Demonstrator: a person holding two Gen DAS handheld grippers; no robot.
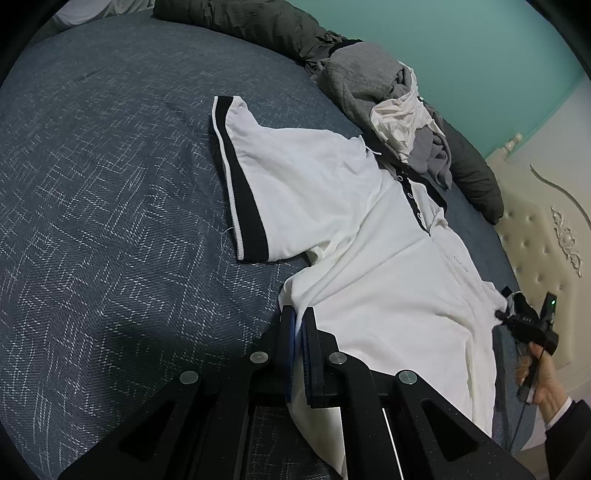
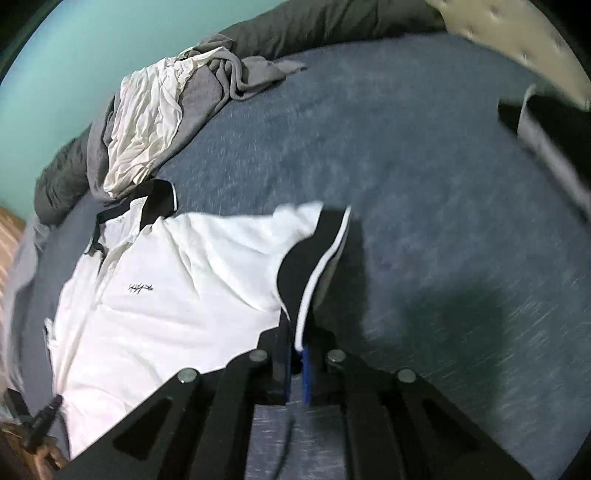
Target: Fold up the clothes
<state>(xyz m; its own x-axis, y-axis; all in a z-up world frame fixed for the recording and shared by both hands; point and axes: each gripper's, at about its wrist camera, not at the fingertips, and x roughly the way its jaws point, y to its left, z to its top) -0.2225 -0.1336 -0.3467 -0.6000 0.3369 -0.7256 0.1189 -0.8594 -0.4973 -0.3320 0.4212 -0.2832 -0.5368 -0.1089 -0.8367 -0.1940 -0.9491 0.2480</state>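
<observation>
A white polo shirt with black collar and black sleeve cuffs lies front-up on the blue-grey bed cover. In the left wrist view, my left gripper is shut on the shirt's side edge just below the spread-out sleeve. At the far right of that view, my right gripper, held by a hand, pinches the opposite sleeve. In the right wrist view, my right gripper is shut on the black-and-white cuff, lifted slightly off the bed. The shirt spreads left of it, and my left gripper shows at the lower left edge.
A crumpled pile of grey and white clothes lies beyond the collar. A dark grey duvet runs along the teal wall. A cream tufted headboard borders the bed. Bare bed cover stretches right of the sleeve.
</observation>
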